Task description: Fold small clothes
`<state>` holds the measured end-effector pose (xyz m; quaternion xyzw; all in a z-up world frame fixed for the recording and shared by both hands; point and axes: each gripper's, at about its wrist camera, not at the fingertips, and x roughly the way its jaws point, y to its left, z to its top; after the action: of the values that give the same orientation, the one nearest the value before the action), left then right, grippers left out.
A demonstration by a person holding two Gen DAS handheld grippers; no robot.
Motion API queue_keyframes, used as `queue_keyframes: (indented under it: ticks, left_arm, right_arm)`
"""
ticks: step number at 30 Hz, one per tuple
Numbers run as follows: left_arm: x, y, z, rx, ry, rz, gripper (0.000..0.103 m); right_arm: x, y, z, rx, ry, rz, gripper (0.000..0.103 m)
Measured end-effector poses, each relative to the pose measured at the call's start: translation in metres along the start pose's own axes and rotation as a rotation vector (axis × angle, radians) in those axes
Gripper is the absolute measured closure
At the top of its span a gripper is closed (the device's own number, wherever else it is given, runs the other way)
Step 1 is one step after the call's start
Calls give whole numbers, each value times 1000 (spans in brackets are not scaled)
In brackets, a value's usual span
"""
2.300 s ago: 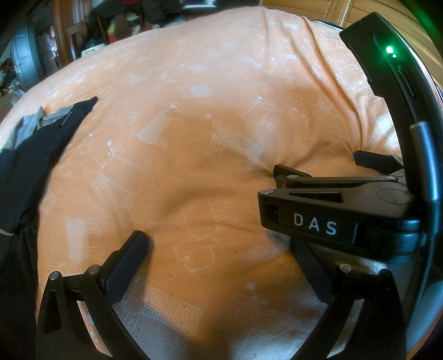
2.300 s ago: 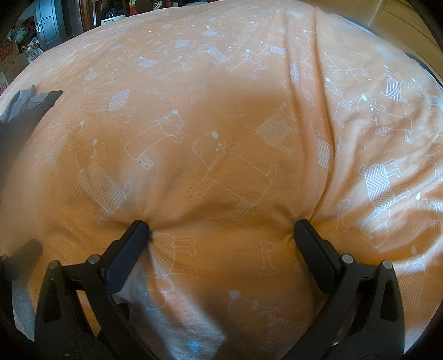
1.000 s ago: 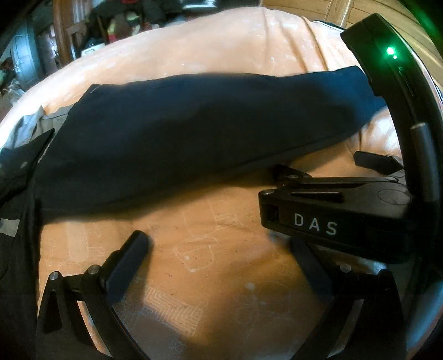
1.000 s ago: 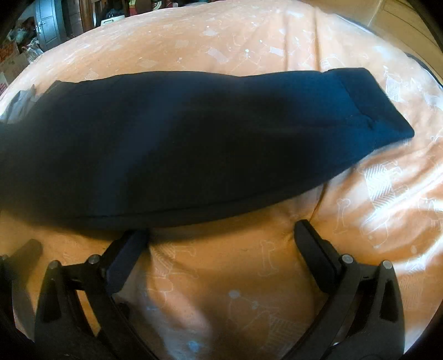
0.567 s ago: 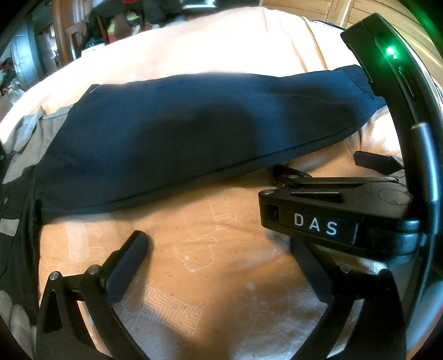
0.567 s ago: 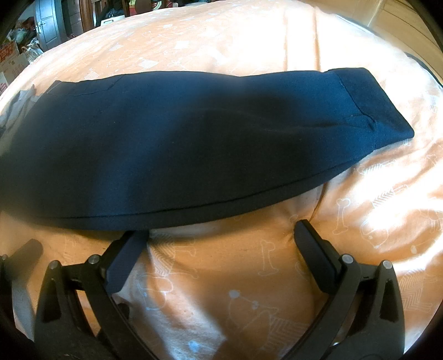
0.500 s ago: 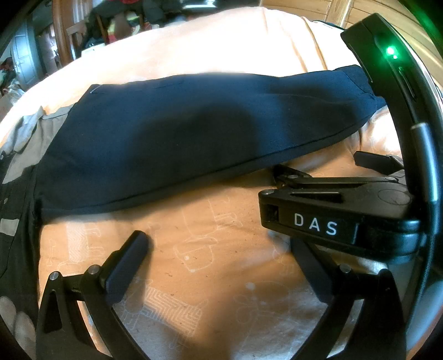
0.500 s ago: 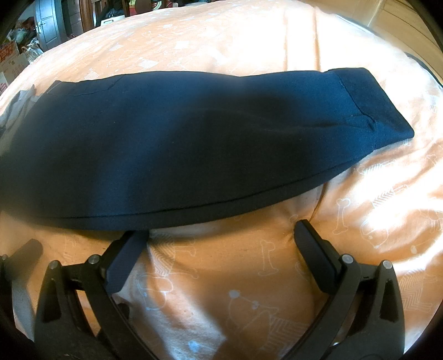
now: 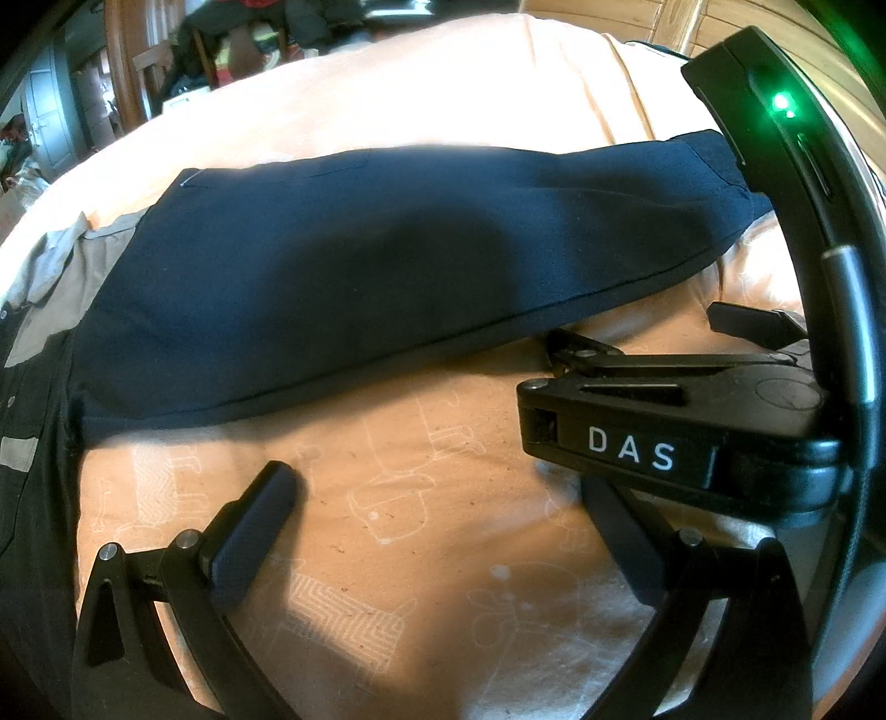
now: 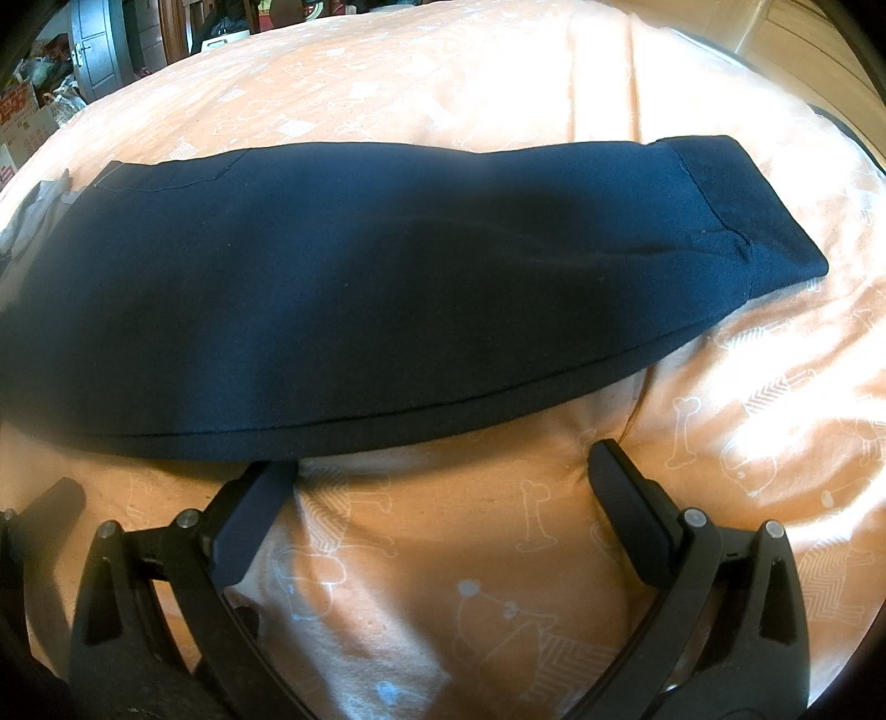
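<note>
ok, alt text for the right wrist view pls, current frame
A dark navy garment, apparently trousers already folded lengthwise, lies flat across an orange bedspread printed with white cartoon dogs and bones, its cuffed end to the right. In the foreground the right hand-held gripper is open and empty, its left fingertip at the garment's near edge.

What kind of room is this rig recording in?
Most likely a lived-in bedroom. The navy garment lies on a padded orange bedcover printed with cartoon dogs, and behind it are a grey door and cluttered furniture.
</note>
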<state>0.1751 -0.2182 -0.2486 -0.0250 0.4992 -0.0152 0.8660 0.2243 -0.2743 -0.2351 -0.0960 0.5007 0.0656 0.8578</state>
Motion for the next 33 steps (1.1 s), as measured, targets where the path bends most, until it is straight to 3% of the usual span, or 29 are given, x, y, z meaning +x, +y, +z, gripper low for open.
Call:
queue_keyframes:
  ticks: [23, 28, 31, 33]
  left_arm:
    - [1, 0, 1, -6, -9, -5, 0]
    - [8, -3, 10, 10, 17, 29, 0]
    - [10, -1, 17, 26, 65, -17, 0]
    - [3, 10, 19, 53, 118, -137, 0]
  right_arm:
    - [2, 1, -1, -6, -2, -12, 0]
    - [6, -3, 2, -7, 5, 9, 0]
    - [5, -4, 5, -55, 25, 25, 0]
    - [0, -6, 7, -66, 29, 50, 0]
